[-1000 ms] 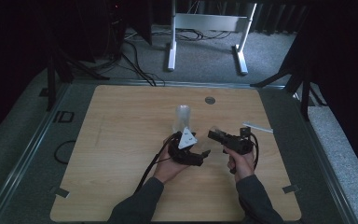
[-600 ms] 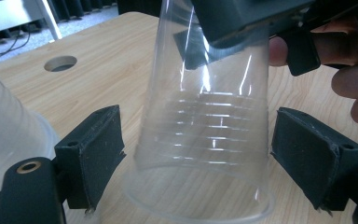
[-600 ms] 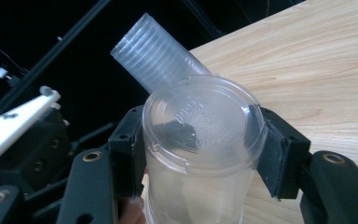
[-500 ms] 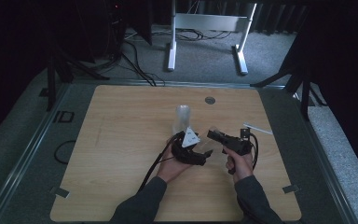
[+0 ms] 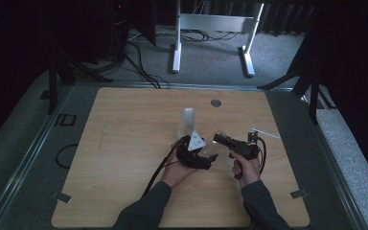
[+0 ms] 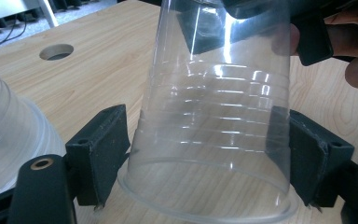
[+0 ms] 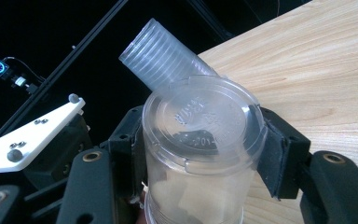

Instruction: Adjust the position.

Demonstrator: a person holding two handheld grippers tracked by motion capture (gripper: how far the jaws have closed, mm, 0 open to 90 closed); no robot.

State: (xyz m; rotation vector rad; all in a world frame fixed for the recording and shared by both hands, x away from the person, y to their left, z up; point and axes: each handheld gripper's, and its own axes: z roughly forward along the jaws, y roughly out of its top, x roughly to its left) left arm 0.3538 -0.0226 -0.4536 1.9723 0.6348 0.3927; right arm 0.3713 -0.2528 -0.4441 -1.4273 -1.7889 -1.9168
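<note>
A clear plastic cup (image 6: 214,116) hangs upside down just above the wooden table (image 5: 124,143), held between both grippers. My left gripper (image 6: 205,158) is shut on it near the rim, one pad against each side. My right gripper (image 7: 200,154) is shut on the same cup (image 7: 203,126) near its base, which faces that camera. In the high view the left gripper (image 5: 210,159) and right gripper (image 5: 219,139) meet at the cup (image 5: 216,149), right of the table's middle. A stack of clear cups (image 5: 188,122) stands upside down just behind them.
The stack of cups (image 6: 9,135) stands close to the left jaw. A round hole (image 5: 215,102) lies in the tabletop farther back. A thin white strip (image 5: 264,132) lies near the right edge. A white stand (image 5: 211,28) is on the floor beyond.
Both hands stay together at the cup. The left gripper has shifted very slightly to the right; nothing was let go.
</note>
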